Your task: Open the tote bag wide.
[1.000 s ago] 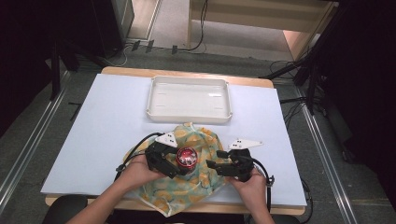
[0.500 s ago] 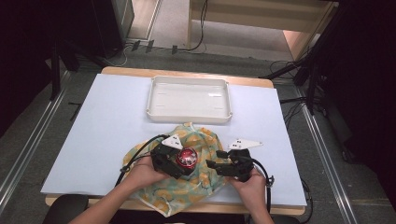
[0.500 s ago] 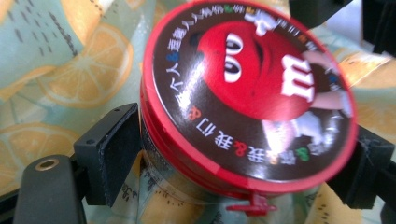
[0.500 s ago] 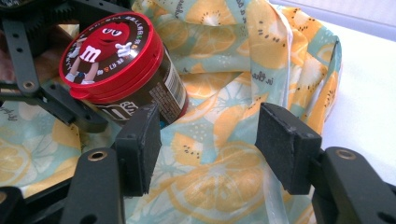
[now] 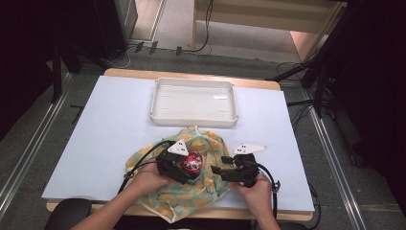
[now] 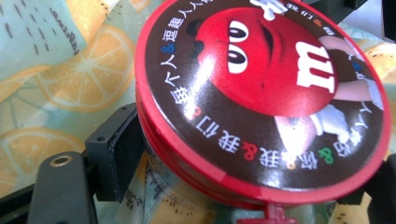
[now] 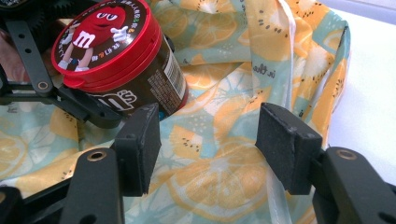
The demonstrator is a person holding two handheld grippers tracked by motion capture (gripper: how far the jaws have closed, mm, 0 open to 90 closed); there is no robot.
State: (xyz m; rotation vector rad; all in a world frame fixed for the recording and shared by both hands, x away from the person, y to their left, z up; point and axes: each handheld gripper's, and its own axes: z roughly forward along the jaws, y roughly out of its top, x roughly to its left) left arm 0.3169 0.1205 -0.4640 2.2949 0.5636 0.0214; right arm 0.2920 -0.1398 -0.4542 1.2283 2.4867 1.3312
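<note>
A round candy can (image 5: 192, 162) with a red lid and a cartoon face stands tilted on a cloth (image 5: 206, 196) printed with orange slices, near the table's front edge. My left gripper (image 5: 190, 168) reaches in from the left with the can (image 6: 266, 93) between its jaws. The jaws have just been closing, and the left pad (image 6: 116, 149) now presses on the can's side. My right gripper (image 5: 218, 170) is a little to the right of the can, open and empty. Seen from the right gripper (image 7: 210, 140), the can (image 7: 116, 60) is up at the left and the cloth (image 7: 224, 177) lies under the jaws.
A white rectangular tray (image 5: 194, 117) stands past the cloth, toward the far edge of the table. A pale sheet (image 5: 100, 139) covers the tabletop. Black cables trail from both grippers toward the front edge.
The left gripper has shifted slightly to the right and closed in around the can. The right gripper has kept still.
</note>
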